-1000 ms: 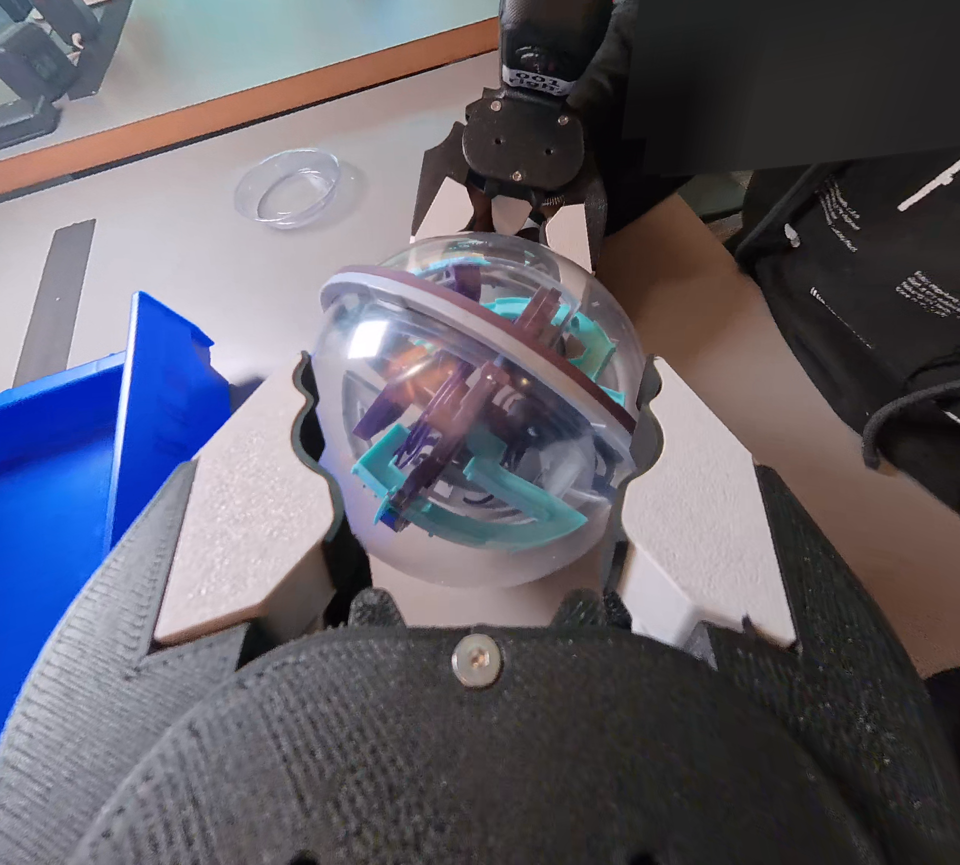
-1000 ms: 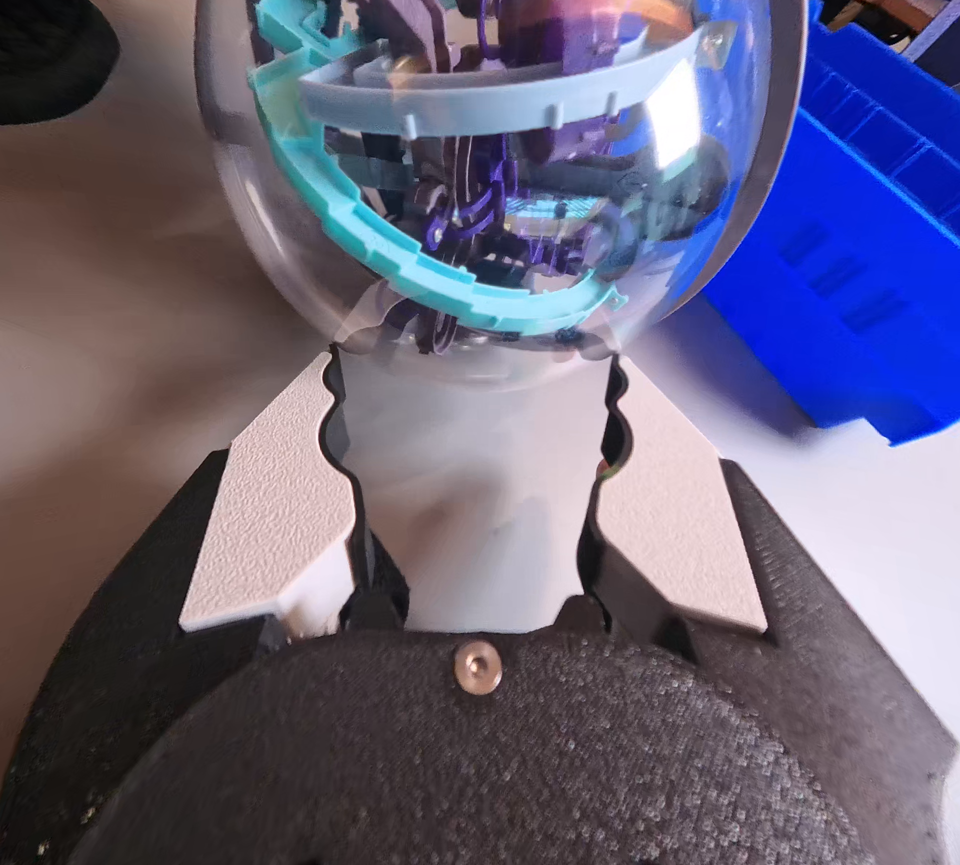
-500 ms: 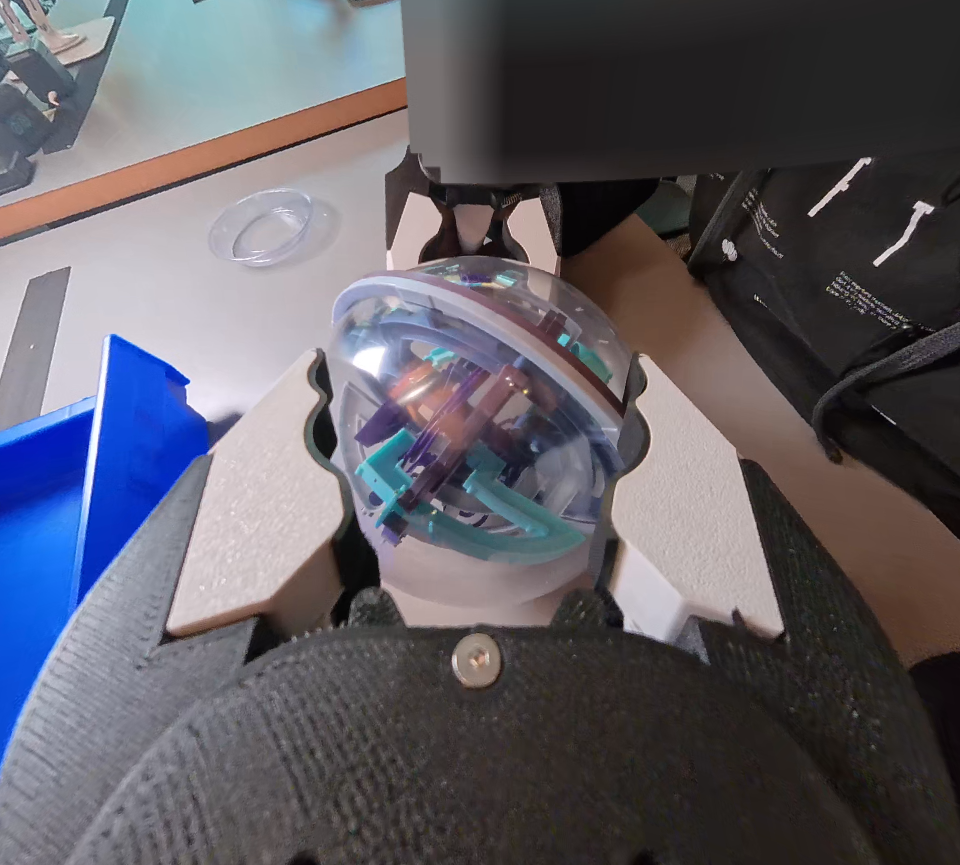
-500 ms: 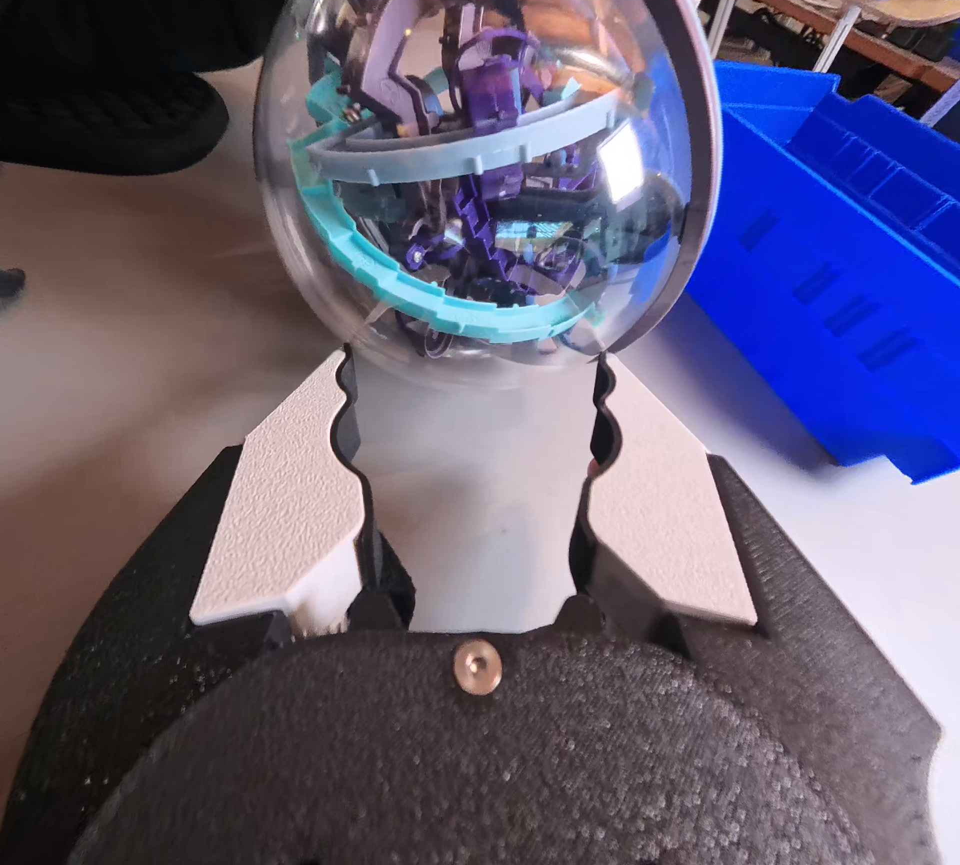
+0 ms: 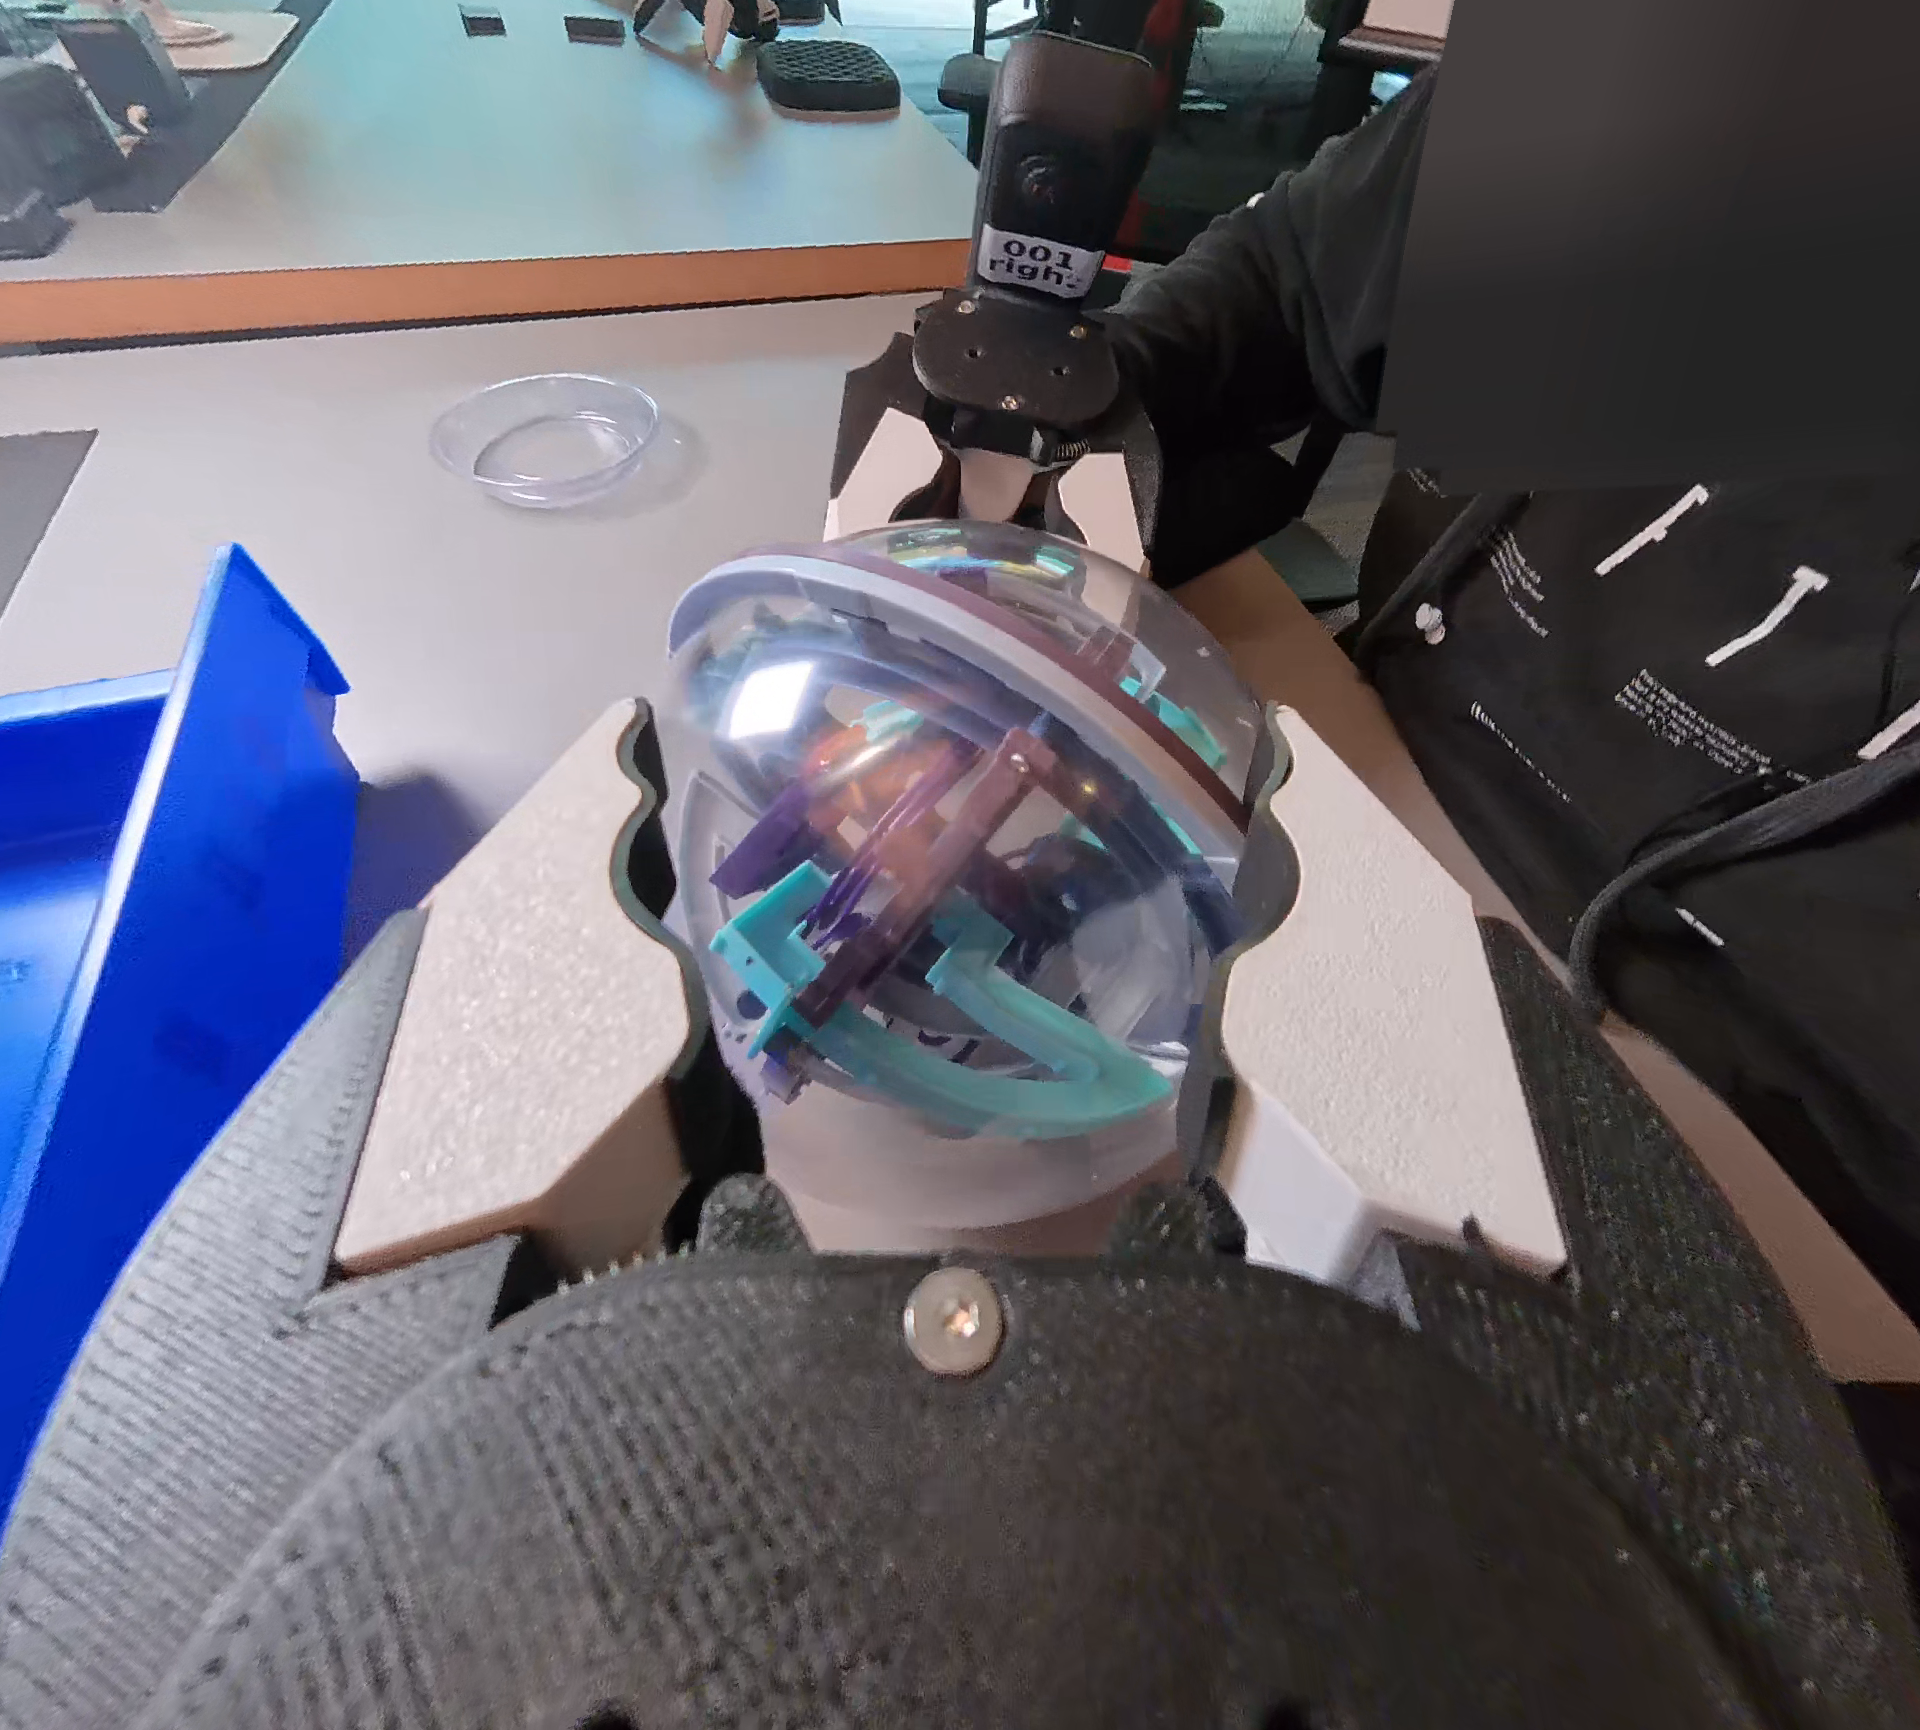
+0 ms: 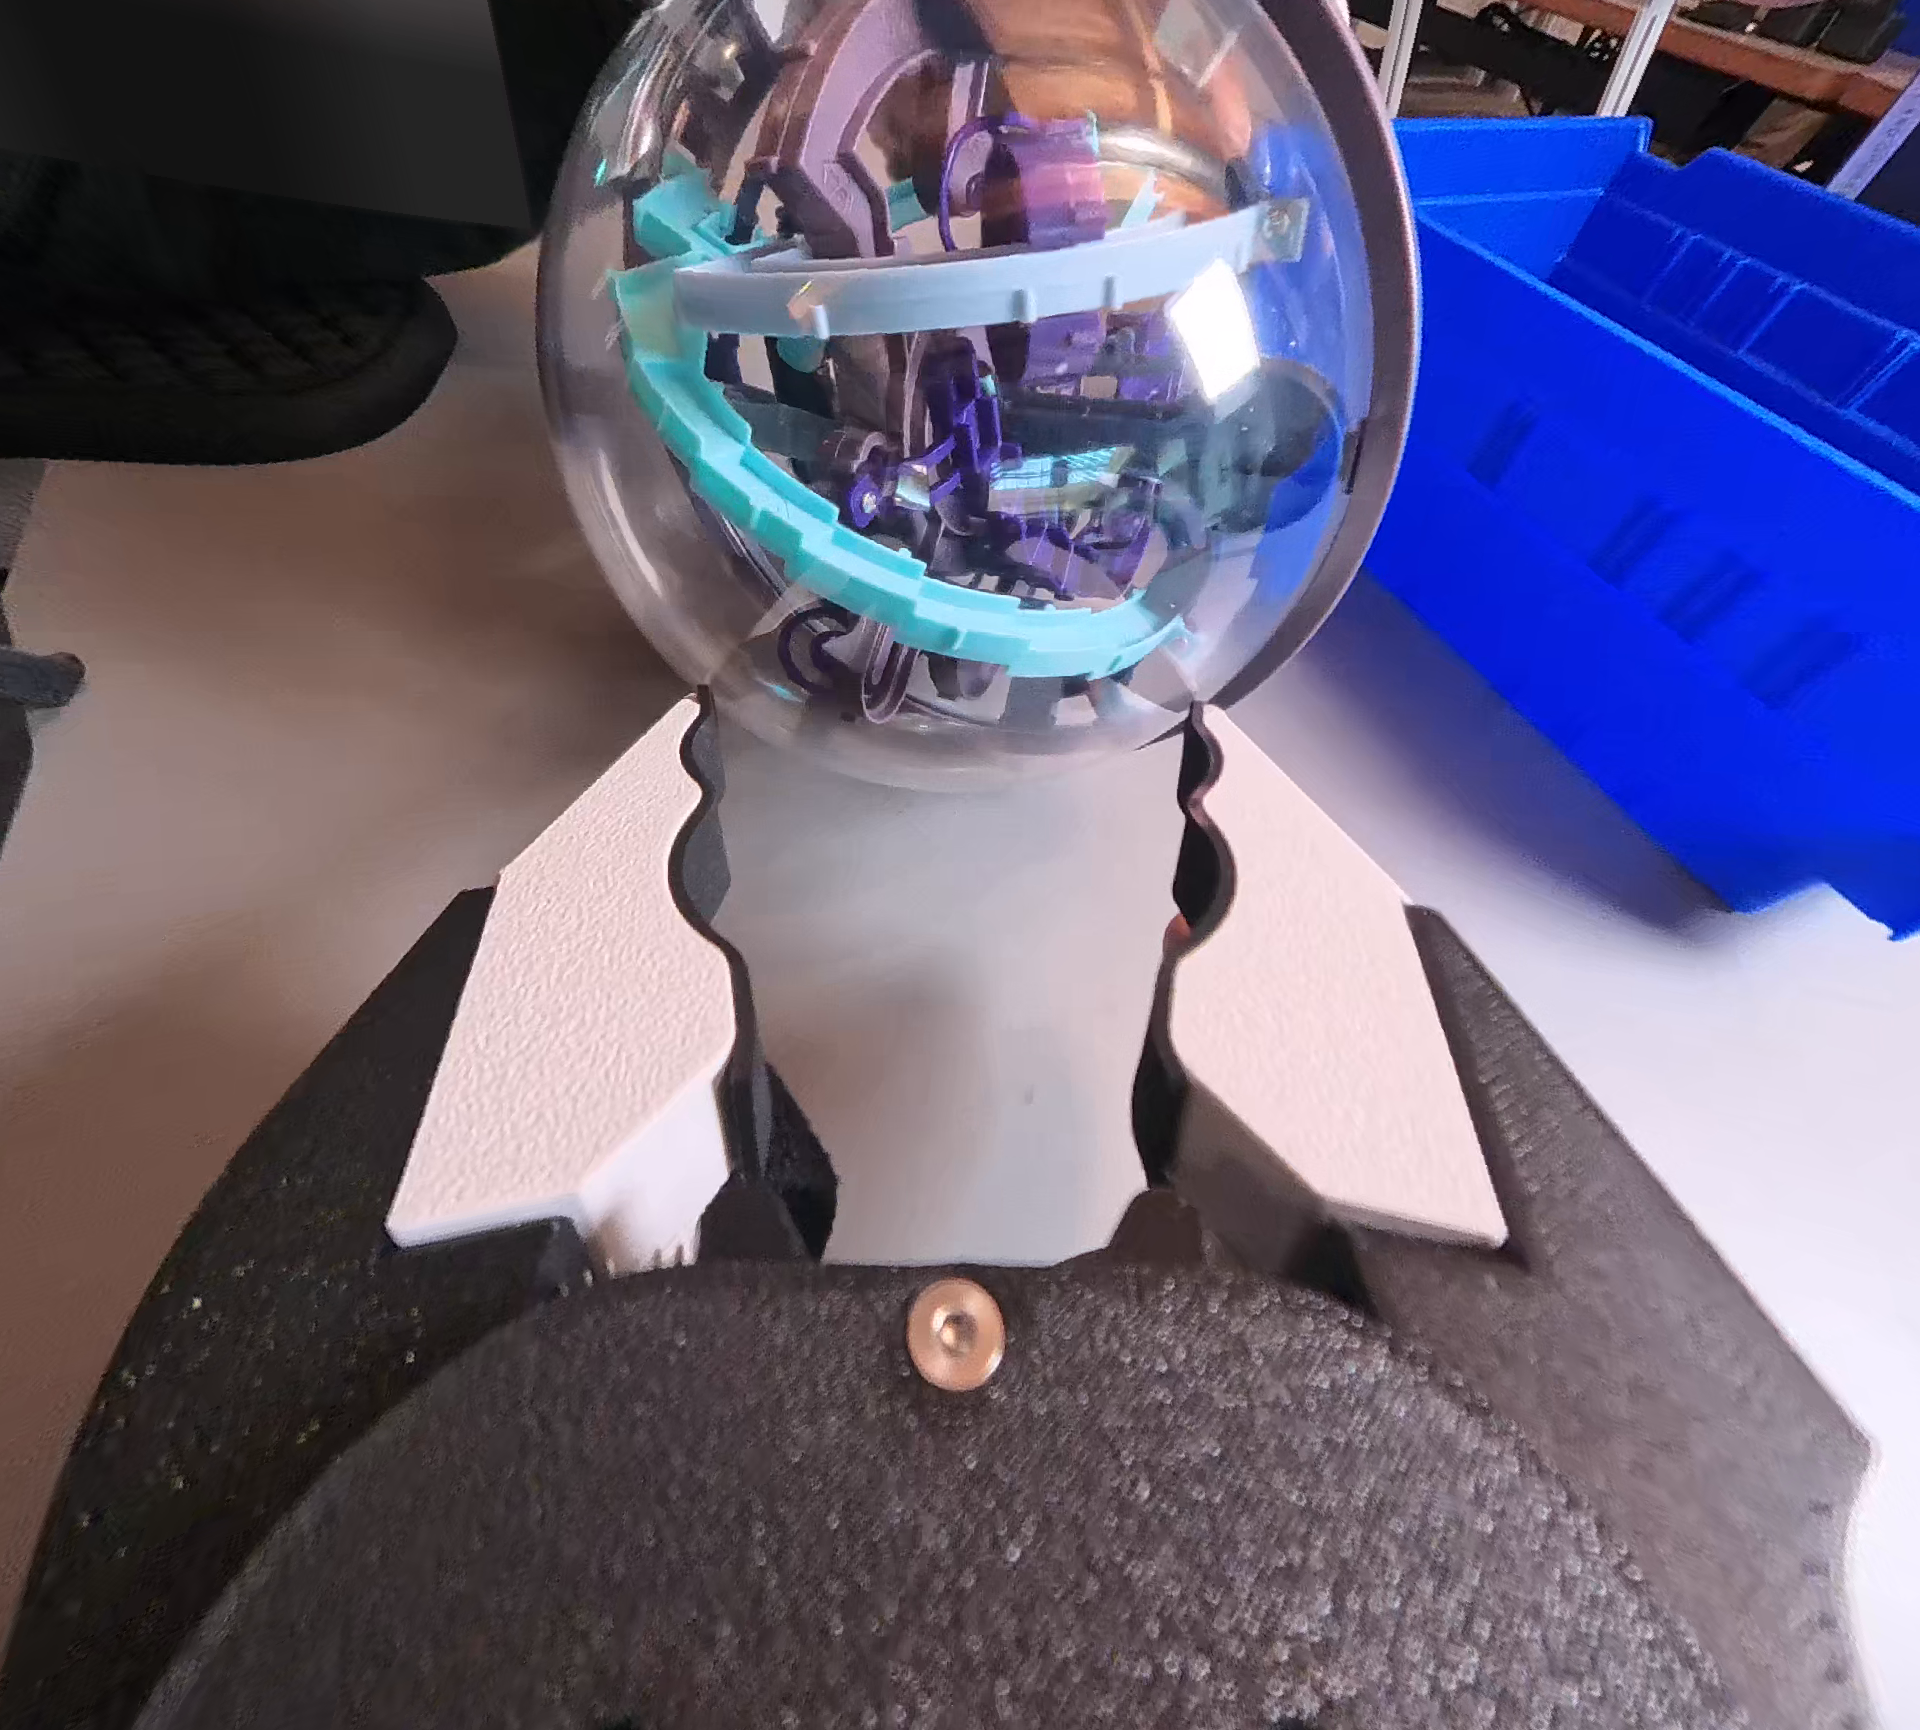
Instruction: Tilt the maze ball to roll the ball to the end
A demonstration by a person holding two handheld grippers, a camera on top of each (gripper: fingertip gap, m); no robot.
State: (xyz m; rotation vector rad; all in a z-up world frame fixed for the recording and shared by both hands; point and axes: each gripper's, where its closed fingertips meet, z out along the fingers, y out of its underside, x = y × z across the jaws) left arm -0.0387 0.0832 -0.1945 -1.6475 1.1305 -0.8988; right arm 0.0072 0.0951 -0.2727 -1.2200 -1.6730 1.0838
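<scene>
Maze ball: clear plastic sphere with teal, purple and grey tracks inside and a dark equator ring (tilted). Clamped between the white fingers of the left gripper. Right gripper: jaws spread, tips at the sphere's underside, contact uncertain. Left of the left gripper: blue plastic bin. Ahead: shallow clear round dish.
</scene>
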